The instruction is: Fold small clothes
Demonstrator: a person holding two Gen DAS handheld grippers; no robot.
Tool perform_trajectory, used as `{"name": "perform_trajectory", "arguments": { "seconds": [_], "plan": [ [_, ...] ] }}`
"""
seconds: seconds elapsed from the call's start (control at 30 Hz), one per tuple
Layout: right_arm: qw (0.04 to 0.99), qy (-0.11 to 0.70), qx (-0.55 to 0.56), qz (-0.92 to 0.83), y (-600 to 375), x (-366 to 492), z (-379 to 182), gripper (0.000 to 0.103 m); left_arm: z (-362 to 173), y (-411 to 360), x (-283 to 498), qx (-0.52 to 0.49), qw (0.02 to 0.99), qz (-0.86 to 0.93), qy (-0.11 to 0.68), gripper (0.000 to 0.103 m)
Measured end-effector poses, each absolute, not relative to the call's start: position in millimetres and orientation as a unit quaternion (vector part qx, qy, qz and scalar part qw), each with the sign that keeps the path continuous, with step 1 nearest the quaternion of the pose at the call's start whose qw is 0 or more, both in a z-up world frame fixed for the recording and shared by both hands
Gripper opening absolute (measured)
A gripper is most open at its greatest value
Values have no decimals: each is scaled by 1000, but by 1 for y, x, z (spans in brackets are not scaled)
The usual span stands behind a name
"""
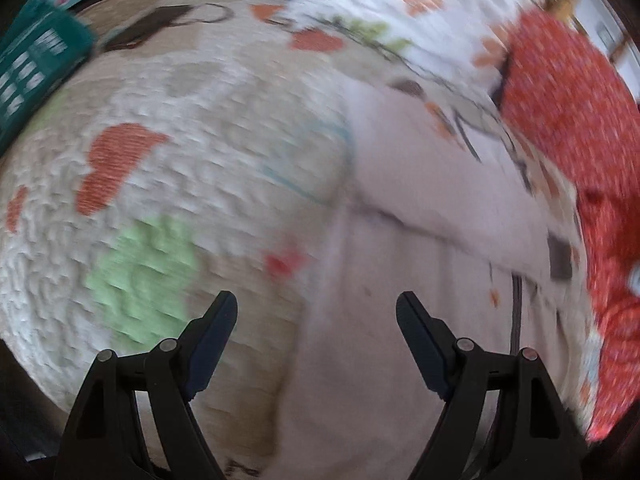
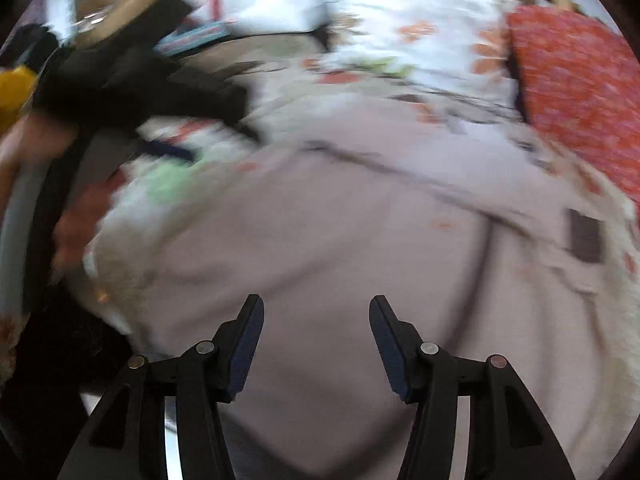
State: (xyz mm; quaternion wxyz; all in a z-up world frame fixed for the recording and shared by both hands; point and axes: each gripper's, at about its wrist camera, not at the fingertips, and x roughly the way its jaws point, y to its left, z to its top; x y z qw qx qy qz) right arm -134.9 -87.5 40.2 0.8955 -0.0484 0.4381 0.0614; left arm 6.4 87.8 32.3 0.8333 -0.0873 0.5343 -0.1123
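Note:
A pale pinkish-beige small garment (image 1: 400, 200) lies spread on a textured bedspread (image 1: 180, 160) printed with orange, green and blue shapes. My left gripper (image 1: 316, 300) hangs open over the garment's left edge, with nothing between its fingers. In the right wrist view the same garment (image 2: 320, 220) fills the middle, with a dark label (image 2: 586, 236) near its right side. My right gripper (image 2: 317, 302) stands open above it, holding nothing. The left gripper's black body (image 2: 132, 84), held by a hand (image 2: 24, 140), shows blurred at the upper left.
A red speckled cloth (image 1: 568, 100) lies along the right side, also visible as the red cloth (image 2: 580, 80) in the right wrist view. A teal basket (image 1: 36, 68) stands at the far left. White floral fabric (image 2: 400, 20) lies at the back.

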Motion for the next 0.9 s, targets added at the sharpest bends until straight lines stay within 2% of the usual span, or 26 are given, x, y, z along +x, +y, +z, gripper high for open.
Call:
{"name": "perform_trajectory", "arguments": {
  "seconds": [0.23,0.33,0.43,0.6,0.67,0.77,0.9],
  "plan": [
    [872,481,-27,-80,-207,-125,22,60,8,43,-14,14,841,-115,529,81],
    [864,486,-7,-134,-240,-132,26,73,6,39,-19,33,846,-109,520,83],
    [863,481,80,-132,-266,-139,30,76,3,38,-21,37,852,-99,514,88],
    [853,492,114,-128,-267,-130,21,79,-1,34,-23,59,858,-76,504,99],
    [854,493,101,-131,-260,-127,18,88,-3,35,-24,55,859,-68,504,102],
    [855,494,84,-136,-251,-125,12,96,-4,35,-22,51,857,-65,508,103],
    [858,487,72,-148,-247,-124,8,102,-4,35,-22,52,858,-63,507,103]
  ]
}}
